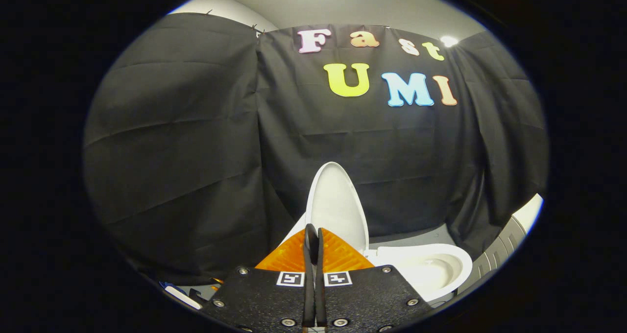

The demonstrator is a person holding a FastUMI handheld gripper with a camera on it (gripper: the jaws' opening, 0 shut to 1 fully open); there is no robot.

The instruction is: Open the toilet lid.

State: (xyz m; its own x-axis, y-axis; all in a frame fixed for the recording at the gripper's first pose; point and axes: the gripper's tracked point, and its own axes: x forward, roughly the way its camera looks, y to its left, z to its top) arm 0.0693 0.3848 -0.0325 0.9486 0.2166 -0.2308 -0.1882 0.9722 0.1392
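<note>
Gripper (314, 235) low at 6 o'clock, its two fingers pressed together – tips side by side with barely a sliver between, nothing pinched.

Toilet lid (338, 205) stands raised just beyond the fingertips, at about 12 o'clock from them, leaning back toward the black cloth wall (196, 142). Its pale inner face shows; the rounded top edge is cleanly outlined against the cloth. The lower part of the lid is hidden behind the fingers, so I cannot tell whether tips and lid touch.

Toilet bowl (426, 269) lies open at 3 to 4 o'clock of the fingertips, the white seat rim (458, 259) curving round it. The far edge of the rim sits near the foot of the cloth, with a narrow band of grey floor (416, 237) between.

Open room: cloth wall closes the scene from 9 o'clock round to 3 o'clock, hanging in folds, a seam at 11 o'clock where two panels meet. Above the lid's top edge there is free cloth face and nothing else – clear air over it. At 4 o'clock, past the bowl, a ribbed grey panel (499, 249) edges in. At 8 o'clock, low beside the gripper body, a small white object (182, 297) lies on the floor – too small to identify.

Grey ceiling (343, 2) at 12 o'clock, one bright lamp (448, 41) at 1 o'clock.
</note>
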